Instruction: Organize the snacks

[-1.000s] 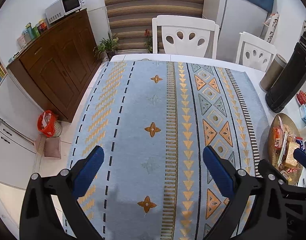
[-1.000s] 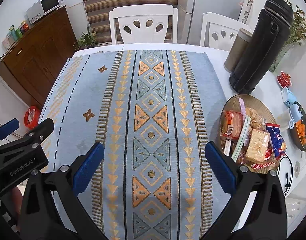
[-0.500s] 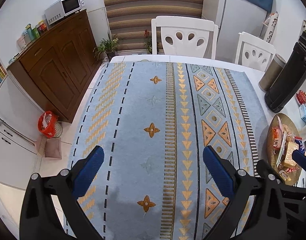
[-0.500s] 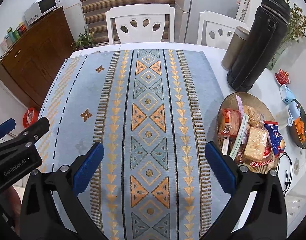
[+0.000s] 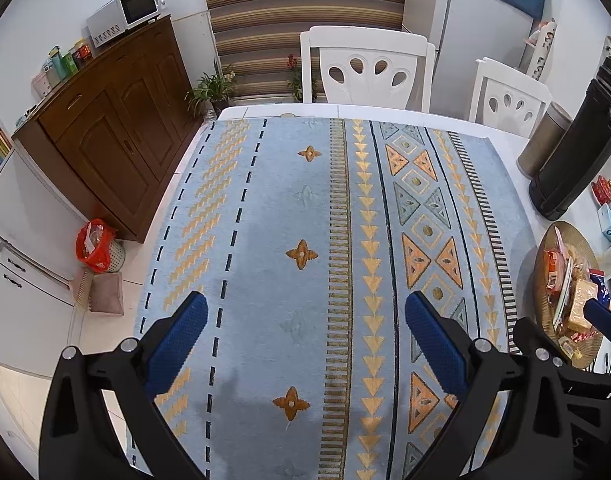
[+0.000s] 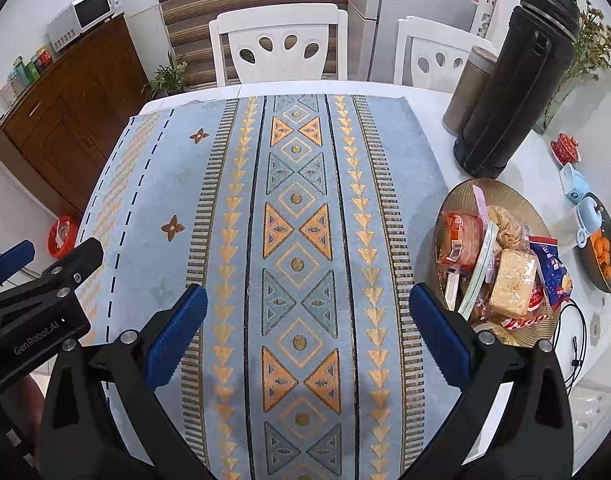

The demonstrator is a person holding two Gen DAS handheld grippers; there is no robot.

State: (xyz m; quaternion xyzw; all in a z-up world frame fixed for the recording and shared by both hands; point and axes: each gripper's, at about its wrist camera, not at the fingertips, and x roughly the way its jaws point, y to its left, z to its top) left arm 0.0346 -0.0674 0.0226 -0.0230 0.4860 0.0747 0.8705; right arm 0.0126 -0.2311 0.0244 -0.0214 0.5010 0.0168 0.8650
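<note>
A round golden plate [image 6: 457,200] at the table's right side holds a heap of wrapped snacks: an orange packet [image 6: 459,240], a pale wrapped cake [image 6: 509,282], a blue packet [image 6: 551,266]. The same plate [image 5: 545,248] shows at the right edge of the left wrist view. My right gripper [image 6: 305,308] hovers open over the patterned blue cloth [image 6: 297,220], its right finger close to the plate's left rim. My left gripper [image 5: 305,316] is open too, above the cloth's left half [image 5: 265,220], holding nothing.
A tall black flask [image 6: 513,76] and a beige canister [image 6: 465,88] stand behind the plate. A dark bowl of orange fruit [image 6: 603,252], a blue cup [image 6: 587,216] and a cable [image 6: 573,340] lie further right. Two white chairs [image 6: 281,48] face the far edge.
Both grippers have drifted slightly to the right and forward over the cloth. Their jaws have stayed open and nothing has been picked up.
</note>
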